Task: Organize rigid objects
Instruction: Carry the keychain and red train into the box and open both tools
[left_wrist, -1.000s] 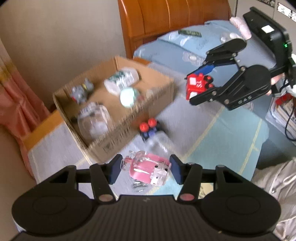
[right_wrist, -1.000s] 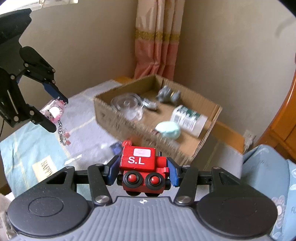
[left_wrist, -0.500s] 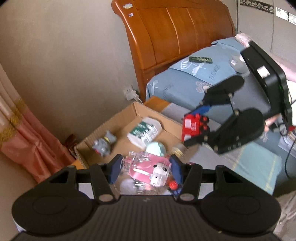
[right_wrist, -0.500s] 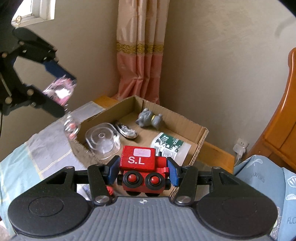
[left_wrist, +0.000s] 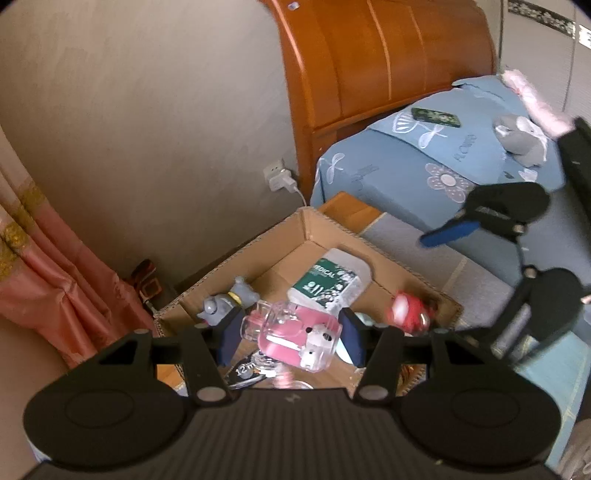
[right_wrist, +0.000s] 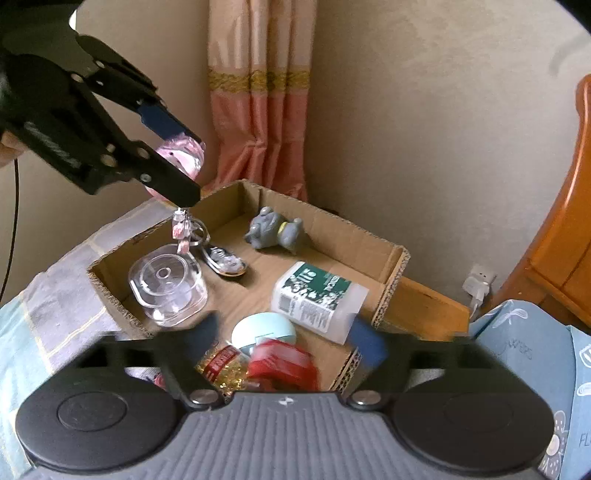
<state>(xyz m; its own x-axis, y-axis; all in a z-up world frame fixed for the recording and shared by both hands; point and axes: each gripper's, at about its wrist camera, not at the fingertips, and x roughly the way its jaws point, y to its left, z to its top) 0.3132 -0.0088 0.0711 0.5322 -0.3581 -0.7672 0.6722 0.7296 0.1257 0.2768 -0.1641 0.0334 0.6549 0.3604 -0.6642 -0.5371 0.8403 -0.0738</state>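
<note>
right hand-held gripper (right_wrist: 284, 339): jaws just opened, red toy train (right_wrist: 282, 363) dropping into cardboard box (right_wrist: 395, 266)
left hand-held gripper (left_wrist: 290, 334): grasping pink keychain toy (left_wrist: 291, 338) above box, next to release

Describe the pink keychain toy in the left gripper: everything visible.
The pink keychain toy is a small clear-plastic case with a pink inside and a white face-like piece at one end. It is clamped sideways between the blue pads of the left gripper, held in the air above the cardboard box. A short chain with pink beads and a metal ring dangles beneath it, just above the clear container; whether they touch is unclear.
</note>
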